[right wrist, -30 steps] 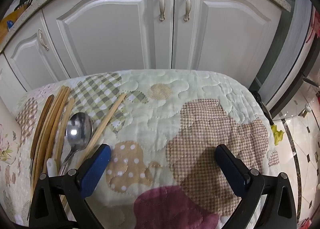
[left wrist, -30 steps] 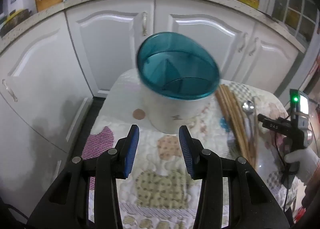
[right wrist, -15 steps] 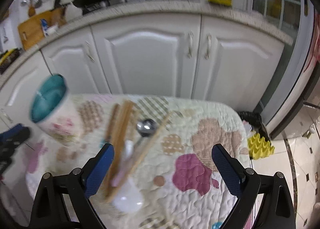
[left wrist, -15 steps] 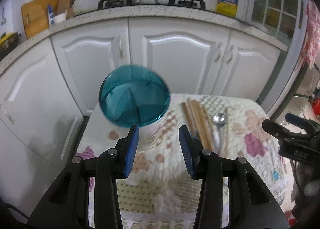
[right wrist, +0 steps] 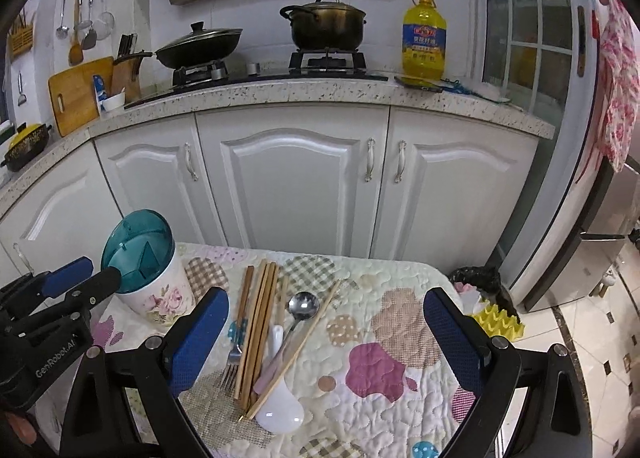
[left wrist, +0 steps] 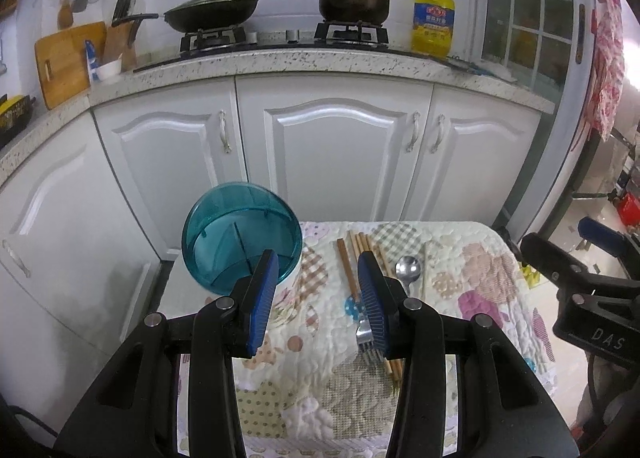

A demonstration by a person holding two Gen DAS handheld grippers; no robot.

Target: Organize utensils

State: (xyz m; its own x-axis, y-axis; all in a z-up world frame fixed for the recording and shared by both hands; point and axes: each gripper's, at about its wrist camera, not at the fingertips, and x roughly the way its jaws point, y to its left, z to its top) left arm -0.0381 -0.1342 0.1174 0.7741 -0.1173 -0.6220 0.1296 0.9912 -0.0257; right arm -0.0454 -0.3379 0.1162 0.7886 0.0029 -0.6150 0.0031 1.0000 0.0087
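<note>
a small table under a quilted patchwork cloth, seen from both wrist cameras. the utensil holder, a floral white cup with a teal divided insert, stands at the table's left rear corner, apparently empty. the loose utensils lie in a bunch just right of it: wooden chopsticks, a metal fork, a metal spoon and a white plastic ladle-spoon, overlapping and touching one another. the left gripper hangs above the table's near edge, jaws moderately open and holding nothing; in the left view it lines up between holder and chopsticks. the right gripper hangs above the middle of the table, jaws spread wide, likewise empty. handling, as judged: the chopsticks are light, stiff and thin, likely to roll or slip, so best pinched across the middle, several at once or singly. the fork and spoon are smooth and slick; grip the handle, not the head. the ladle-spoon is light; take its pale handle. the holder looks ceramic and may tip, so steady it at the wall.
</note>
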